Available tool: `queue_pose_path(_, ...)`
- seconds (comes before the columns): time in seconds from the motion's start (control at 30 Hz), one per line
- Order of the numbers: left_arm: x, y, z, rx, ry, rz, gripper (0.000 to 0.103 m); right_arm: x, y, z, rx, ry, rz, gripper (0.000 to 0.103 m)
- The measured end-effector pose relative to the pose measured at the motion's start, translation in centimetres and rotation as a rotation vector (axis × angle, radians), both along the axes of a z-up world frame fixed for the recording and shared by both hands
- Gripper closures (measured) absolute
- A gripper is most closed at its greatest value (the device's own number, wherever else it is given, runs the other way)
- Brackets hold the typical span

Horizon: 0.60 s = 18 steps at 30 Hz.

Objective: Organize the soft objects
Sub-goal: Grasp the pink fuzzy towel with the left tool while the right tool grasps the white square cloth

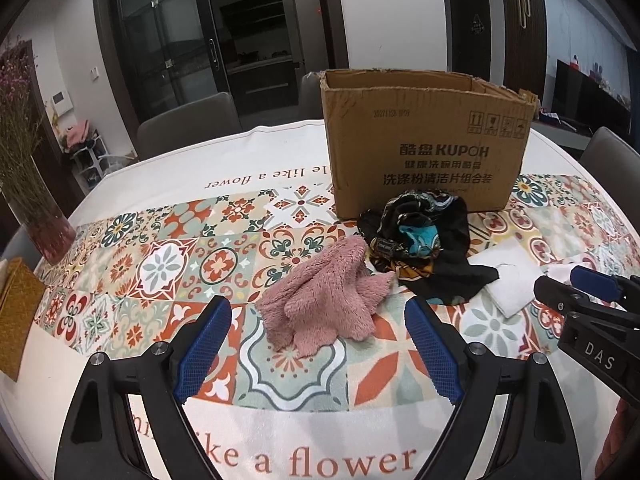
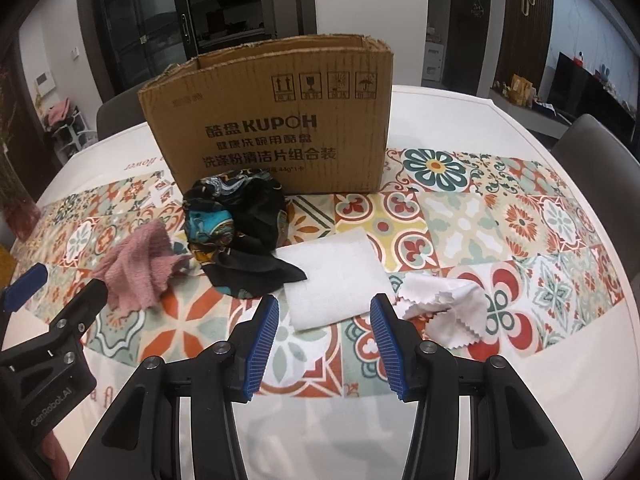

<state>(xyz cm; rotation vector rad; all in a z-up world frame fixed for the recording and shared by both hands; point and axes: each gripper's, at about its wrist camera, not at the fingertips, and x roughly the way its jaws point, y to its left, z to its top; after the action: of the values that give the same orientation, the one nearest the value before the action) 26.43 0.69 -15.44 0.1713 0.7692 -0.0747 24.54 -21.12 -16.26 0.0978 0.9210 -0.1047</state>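
cardboard box (image 2: 272, 120) interior hidden

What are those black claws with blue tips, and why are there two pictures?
Those are two grabbing tools, one in each of a person's hands. Each carries a camera, so each picture looks out along one tool's fingers. The left gripper is open, aimed at a fluffy pink cloth. The right gripper is open too, near a folded white cloth and a crinkled white cloth. A dark patterned scarf lies before an open cardboard box. Nothing is held.
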Motion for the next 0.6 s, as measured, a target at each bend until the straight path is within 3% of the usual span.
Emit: queue_pose_path(0.6, 3.9, -0.9, -3.2, -0.001, 0.042, -0.009, 0.013, 3.6, -0.3, -3.7, -0.006, 0.058, 0.029, 0.054)
